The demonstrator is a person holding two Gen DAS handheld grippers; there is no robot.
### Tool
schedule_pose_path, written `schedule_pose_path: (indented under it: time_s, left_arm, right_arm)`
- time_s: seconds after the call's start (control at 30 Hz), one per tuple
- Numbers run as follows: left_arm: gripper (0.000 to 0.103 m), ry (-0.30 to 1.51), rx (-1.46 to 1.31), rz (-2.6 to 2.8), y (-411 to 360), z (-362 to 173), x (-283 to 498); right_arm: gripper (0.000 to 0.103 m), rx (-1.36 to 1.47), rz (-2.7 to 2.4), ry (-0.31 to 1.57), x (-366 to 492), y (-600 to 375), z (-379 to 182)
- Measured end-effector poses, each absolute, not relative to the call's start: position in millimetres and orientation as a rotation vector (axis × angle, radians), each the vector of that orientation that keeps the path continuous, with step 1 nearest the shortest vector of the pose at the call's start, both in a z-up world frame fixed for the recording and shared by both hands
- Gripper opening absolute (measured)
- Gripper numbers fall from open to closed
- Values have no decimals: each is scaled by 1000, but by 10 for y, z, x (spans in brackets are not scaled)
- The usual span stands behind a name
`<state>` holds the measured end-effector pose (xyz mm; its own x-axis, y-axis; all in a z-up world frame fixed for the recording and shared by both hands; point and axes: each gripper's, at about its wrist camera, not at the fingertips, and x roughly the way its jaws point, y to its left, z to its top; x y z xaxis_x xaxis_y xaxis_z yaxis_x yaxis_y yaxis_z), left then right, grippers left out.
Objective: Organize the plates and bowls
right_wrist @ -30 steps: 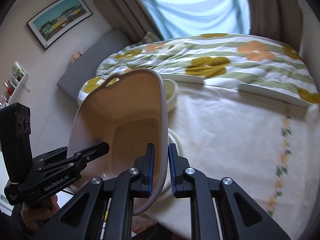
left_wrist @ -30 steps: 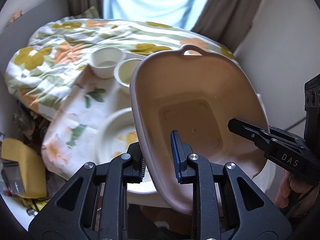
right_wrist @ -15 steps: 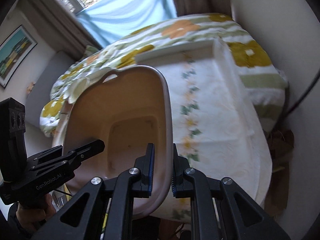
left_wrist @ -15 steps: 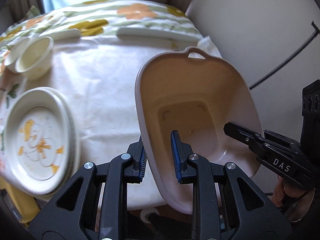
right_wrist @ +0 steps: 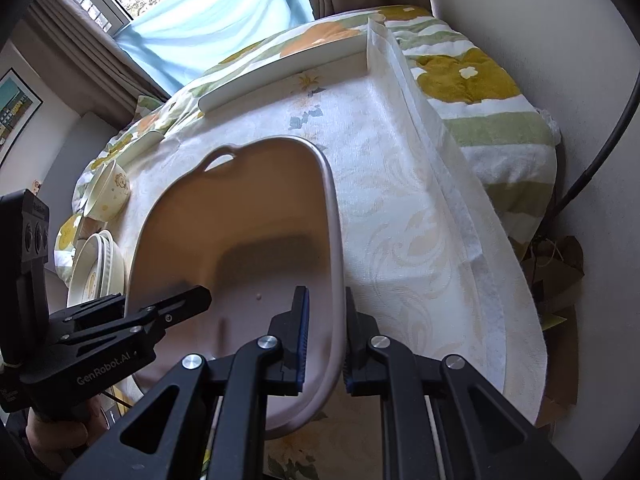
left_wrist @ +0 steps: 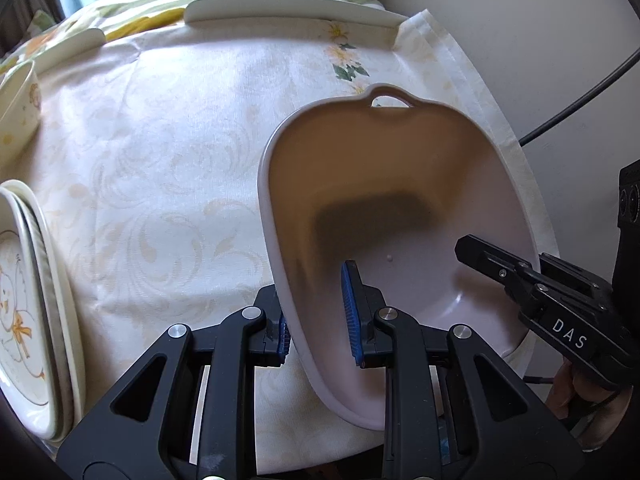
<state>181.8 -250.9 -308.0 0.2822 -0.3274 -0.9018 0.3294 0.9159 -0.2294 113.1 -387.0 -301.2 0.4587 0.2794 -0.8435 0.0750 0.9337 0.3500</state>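
A pale pink plastic basin (left_wrist: 392, 200) with a loop handle sits low over the right part of the cloth-covered table; it also shows in the right wrist view (right_wrist: 248, 240). My left gripper (left_wrist: 318, 312) straddles its left rim, jaws slightly apart. My right gripper (right_wrist: 324, 336) straddles its right rim, jaws slightly apart too. A stack of cream plates (left_wrist: 28, 308) with a yellow drawing lies at the table's left edge, also in the right wrist view (right_wrist: 96, 264). A cream bowl (left_wrist: 16, 108) stands behind them, also in the right wrist view (right_wrist: 108, 192).
A white floral tablecloth (left_wrist: 160, 160) covers the table. A flowered quilt (right_wrist: 480, 92) lies behind and to the right. A white wall (left_wrist: 540, 40) with a black cable (left_wrist: 580, 100) stands close on the right. Long white trays (left_wrist: 280, 8) line the far edge.
Both grippers carried the basin rightward and down onto the table's right part. Their jaws have loosened on the rims. The plates and bowl are now far left.
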Motion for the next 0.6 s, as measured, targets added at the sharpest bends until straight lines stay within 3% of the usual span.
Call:
schedule_pose_path:
  time_s: [0.3,0.37,0.4,0.43,0.47,0.6]
  left_arm:
    - [24,1210,84,-409,-2634,-3160,1880]
    - [40,1214,77,-421,-2654,-3175,1892]
    - [62,1211,70,-426,-2657,-3172,1894]
    - [75,1201,64,-425,-2650,-3160,1884]
    - [76,1185,58,-420,-2644,-3147,1880]
    - [76,1200,61,-413,-2633,-3167,1887]
  right_arm:
    - [13,484,128,1084,1116,-4001,-3144]
    - [18,513,117,1087,1120,-4030,-3168]
    - [28,522,114,1083,1113,-4042,-3171]
    - [34,534,114,1077,1109,-4059,-3173]
    - [39,548,115,1072,1105,-4078,-3177]
    - [40,572,106,1067,1080,-4127,-3147]
